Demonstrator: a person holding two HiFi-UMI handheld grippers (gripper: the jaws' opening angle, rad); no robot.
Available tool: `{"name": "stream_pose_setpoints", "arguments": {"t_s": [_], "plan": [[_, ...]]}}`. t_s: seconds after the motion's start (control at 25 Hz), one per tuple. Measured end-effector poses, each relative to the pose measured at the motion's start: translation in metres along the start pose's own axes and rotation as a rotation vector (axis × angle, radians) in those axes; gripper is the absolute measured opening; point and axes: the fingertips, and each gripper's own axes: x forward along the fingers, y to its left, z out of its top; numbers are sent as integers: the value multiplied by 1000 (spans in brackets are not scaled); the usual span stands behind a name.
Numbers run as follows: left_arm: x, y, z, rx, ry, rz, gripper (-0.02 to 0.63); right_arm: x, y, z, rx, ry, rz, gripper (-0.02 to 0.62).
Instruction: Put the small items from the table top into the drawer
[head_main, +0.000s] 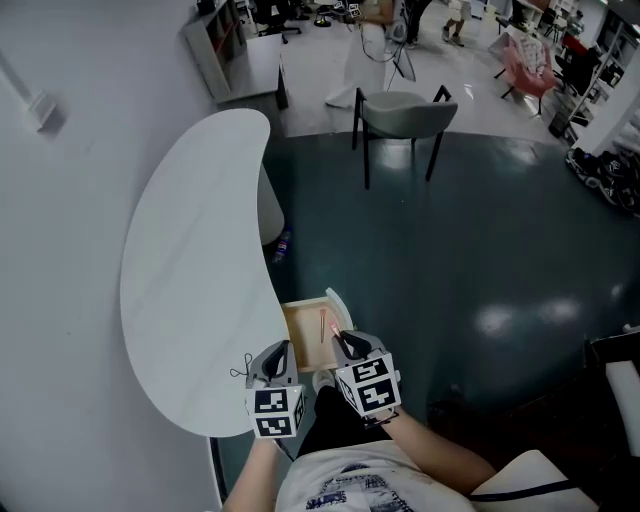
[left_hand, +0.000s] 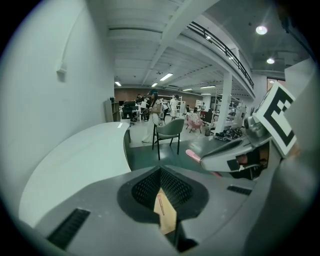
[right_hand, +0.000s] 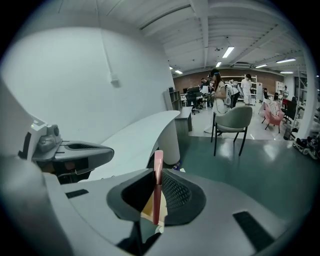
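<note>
Two grippers sit low in head view, over one open wooden drawer at the edge of the white surface. Right gripper: fingers clamped on one pink stick, which stands upright between them. Left gripper: fingers closed together, nothing held. One thin reddish stick lies inside the drawer. One grey chair stands well beyond.

A slim pink stick stands upright, pinched between the jaws of the right claw, and its top end rises above them. Under it the drawer stands open at the edge of the white table. Its bottom is light wood, and a thin reddish stick lies inside.
</note>
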Motion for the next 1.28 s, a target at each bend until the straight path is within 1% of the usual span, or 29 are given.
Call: {"name": "stream_pose_setpoints", "arguments": {"t_s": [0.28,0.4,0.52,0.72,0.84,0.96,1.12,1.28], "plan": [[43,40,-10,14,44,-67,20,66,-1,-12,45,60,-45,63],[68,58,-25,27,56,-91,20,99,-7,-29,63,79,-74,63],[91,74,-38,23,80,-114,20,128,-12,-41,80,100,-99,63],[119,76,-59,5,118,-153,20,166,-21,-63,104,139,-123,63],[130,84,-67,-2,129,-152,20,189,-22,-78,120,162,-129,63],[145,94,-65,-16,126,-151,20,206,-26,-84,125,194,-140,63],[158,106,-65,10,127,-144,20,230,-30,-97,140,213,-143,63],[166,109,-69,29,133,-141,20,245,-34,-109,160,232,-139,63]]}}
